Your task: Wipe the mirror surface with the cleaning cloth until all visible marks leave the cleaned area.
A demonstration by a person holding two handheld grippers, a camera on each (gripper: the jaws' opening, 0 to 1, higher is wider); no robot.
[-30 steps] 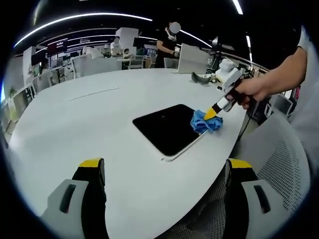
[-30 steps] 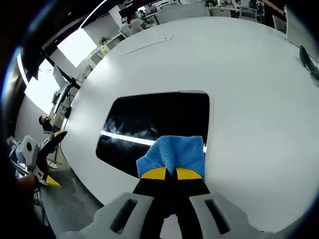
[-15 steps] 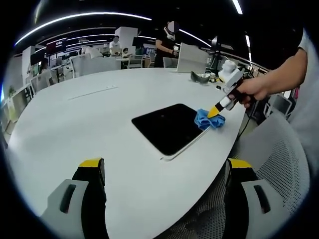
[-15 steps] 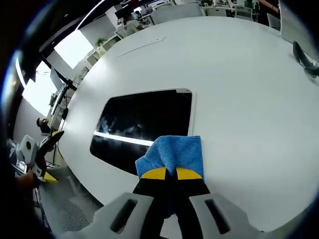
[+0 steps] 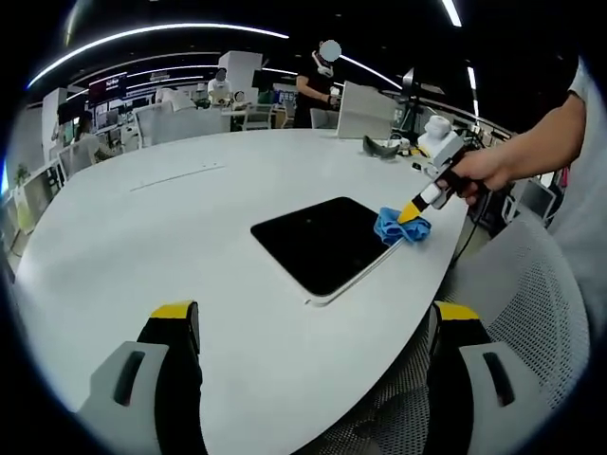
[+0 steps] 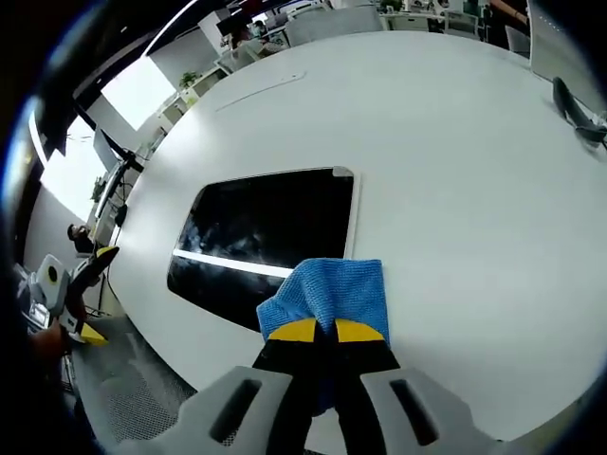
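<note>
A dark rectangular mirror (image 5: pixel 322 242) (image 6: pixel 261 242) with a thin pale frame lies flat on the white table (image 5: pixel 171 237). A blue cleaning cloth (image 5: pixel 398 227) (image 6: pixel 327 294) rests at the mirror's right edge, half on the glass and half on the table. My right gripper (image 6: pixel 317 331) is shut on the cloth, yellow tips together; it reaches in from the right (image 5: pixel 413 210) in a hand. Faint pale smears show on the glass (image 6: pixel 223 242) left of the cloth. My left gripper (image 5: pixel 308 318) stands open over the table's near edge, well short of the mirror, holding nothing.
A mesh chair (image 5: pixel 541 313) stands beside the table at the right. A dark object (image 5: pixel 381 147) and a grey laptop lid (image 5: pixel 365 112) sit at the far side. People stand at desks behind. The other gripper (image 6: pixel 71 294) shows at the left.
The right gripper slid the cloth a little toward the mirror's right edge, so less of the cloth lies on the glass. The left gripper stayed still.
</note>
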